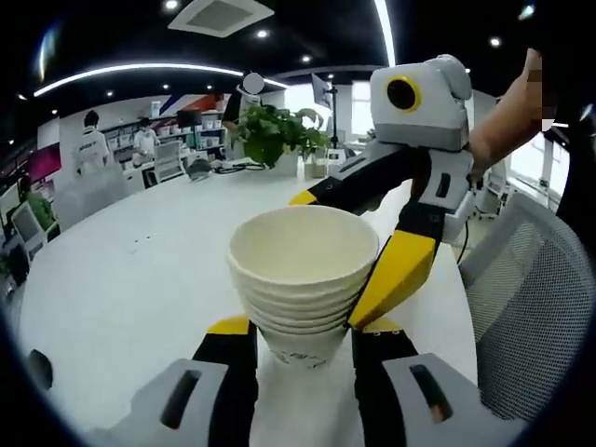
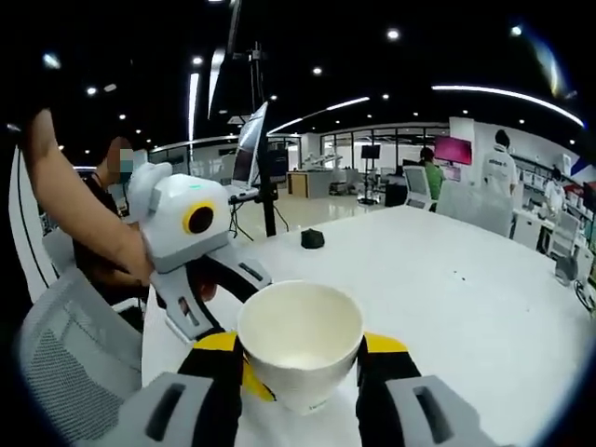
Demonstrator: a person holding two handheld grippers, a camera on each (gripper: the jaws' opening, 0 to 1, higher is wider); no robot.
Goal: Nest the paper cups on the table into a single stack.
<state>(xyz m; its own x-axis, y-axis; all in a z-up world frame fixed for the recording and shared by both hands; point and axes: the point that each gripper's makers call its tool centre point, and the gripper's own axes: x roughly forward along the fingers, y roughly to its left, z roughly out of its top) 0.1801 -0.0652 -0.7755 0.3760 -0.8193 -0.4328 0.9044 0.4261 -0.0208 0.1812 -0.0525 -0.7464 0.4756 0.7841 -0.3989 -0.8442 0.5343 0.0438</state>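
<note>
1. White table [image 1: 140,270] in an open office carries the work; a potted plant [image 1: 275,135] stands at its far edge, people stand further back, and a mesh chair [image 1: 535,307] sits beside the table.
2. Locate the stack [image 1: 300,284] of paper cups. In the left gripper view it stands upright on the table, between the jaws of your left gripper [image 1: 305,343]. Several nested rims show below the top one.
3. Check the left gripper. Its jaws sit just beside the stack's base on both sides. You cannot tell from either view whether they press the cup wall or merely bracket it.
4. Check the right gripper [image 2: 300,358]. In the right gripper view its jaws flank the stack [image 2: 300,340] on both sides, high up near the rims. In the left gripper view one yellow jaw lies against the rims and the other reaches round the far side. Treat it as pinching the stack at the upper cups.
5. Assess progress. The visible cups are already nested into one stack, and no loose cup is visible on the table. A small dark object [image 2: 313,239] lies well apart from the stack.
6. Judge the remaining work as small: confirm the top cup is fully seated, then release both grippers.
</note>
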